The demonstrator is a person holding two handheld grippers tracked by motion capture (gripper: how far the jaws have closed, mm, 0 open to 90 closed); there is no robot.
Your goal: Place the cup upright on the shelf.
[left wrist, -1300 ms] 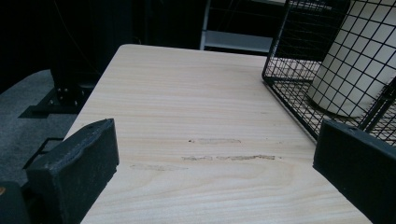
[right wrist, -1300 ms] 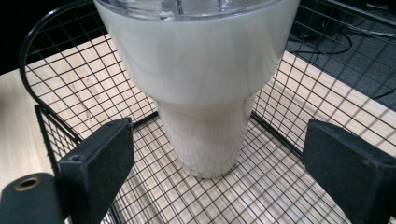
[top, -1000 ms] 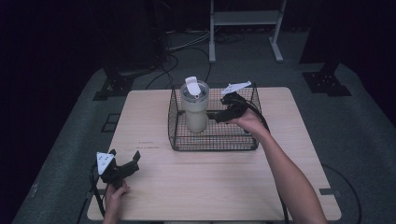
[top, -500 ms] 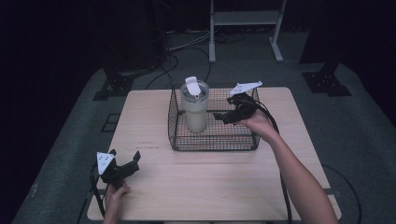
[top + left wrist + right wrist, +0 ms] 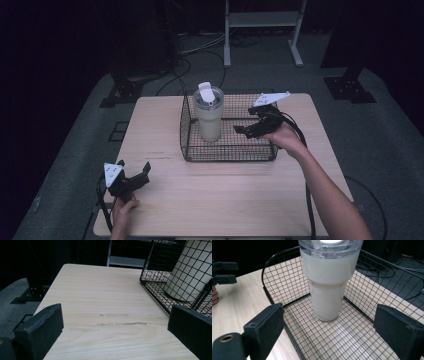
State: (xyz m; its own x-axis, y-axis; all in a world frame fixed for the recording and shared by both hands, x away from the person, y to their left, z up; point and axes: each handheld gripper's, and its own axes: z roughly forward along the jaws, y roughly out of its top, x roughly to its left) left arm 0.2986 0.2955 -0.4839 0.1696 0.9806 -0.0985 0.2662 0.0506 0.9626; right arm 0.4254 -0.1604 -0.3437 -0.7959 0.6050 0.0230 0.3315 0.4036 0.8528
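Dark room, light wooden table (image 5: 225, 195), black wire basket (image 5: 227, 150) holding upright cream tumbler with clear lid (image 5: 208, 116), unlabelled, right gripper (image 5: 245, 131) jaws wide beside it, left gripper (image 5: 134, 176) jaws wide, empty, near table's front-left corner.

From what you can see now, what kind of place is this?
Probably a lab or studio set up for recording, not a home. A wooden table stands alone on grey carpet with dark surroundings, cables run across the floor, and a metal stand is behind. On the table sits a wire basket with a tumbler.
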